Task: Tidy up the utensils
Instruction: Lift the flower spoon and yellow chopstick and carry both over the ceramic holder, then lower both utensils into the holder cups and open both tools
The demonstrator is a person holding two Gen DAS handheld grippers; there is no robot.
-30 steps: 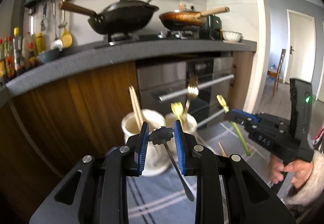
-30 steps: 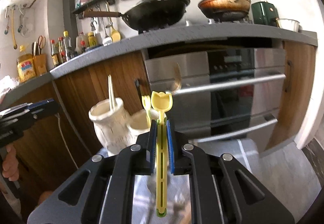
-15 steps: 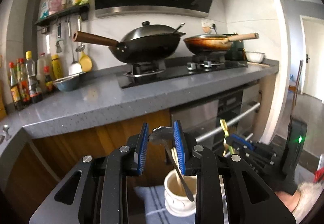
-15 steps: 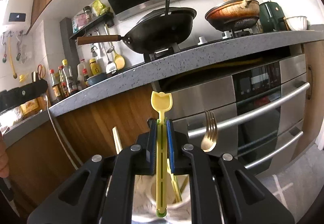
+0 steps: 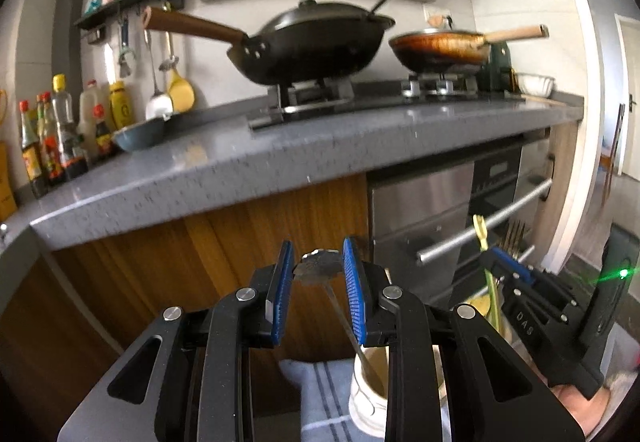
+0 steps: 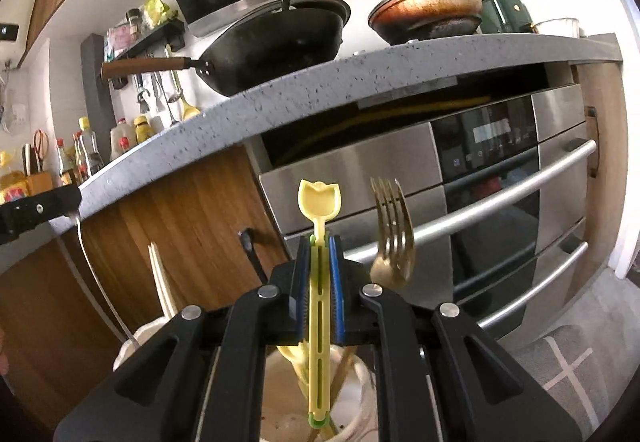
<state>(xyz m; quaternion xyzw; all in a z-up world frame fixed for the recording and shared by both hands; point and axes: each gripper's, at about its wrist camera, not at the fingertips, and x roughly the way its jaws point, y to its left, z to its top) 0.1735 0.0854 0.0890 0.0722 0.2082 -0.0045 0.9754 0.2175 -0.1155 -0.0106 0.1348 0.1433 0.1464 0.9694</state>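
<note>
My left gripper (image 5: 316, 274) is shut on the flower-shaped bowl of a metal spoon (image 5: 318, 268). The spoon's thin handle slants down to the mouth of a white ceramic holder (image 5: 366, 398). My right gripper (image 6: 320, 270) is shut on a yellow plastic utensil (image 6: 320, 202) with a tulip-shaped head. Its green-tipped lower end hangs inside a second white holder (image 6: 362, 374). A gold fork (image 6: 394, 242) stands in that holder. Pale chopsticks (image 6: 160, 282) rise from the holder to its left (image 6: 128, 346). In the left wrist view the right gripper (image 5: 500, 270) is at the right.
A grey counter (image 5: 280, 158) overhangs wooden cabinet fronts and carries a black wok (image 5: 312, 42), a frying pan (image 5: 440, 46) and sauce bottles (image 5: 52, 138). A steel oven with bar handles (image 6: 500, 202) stands close behind the holders. A striped cloth (image 5: 320, 394) lies under them.
Both grippers have moved in over the holders, which have slid to the bottom of each view. The spoon's handle now reaches a holder's mouth, and the yellow utensil's end hangs inside the other.
</note>
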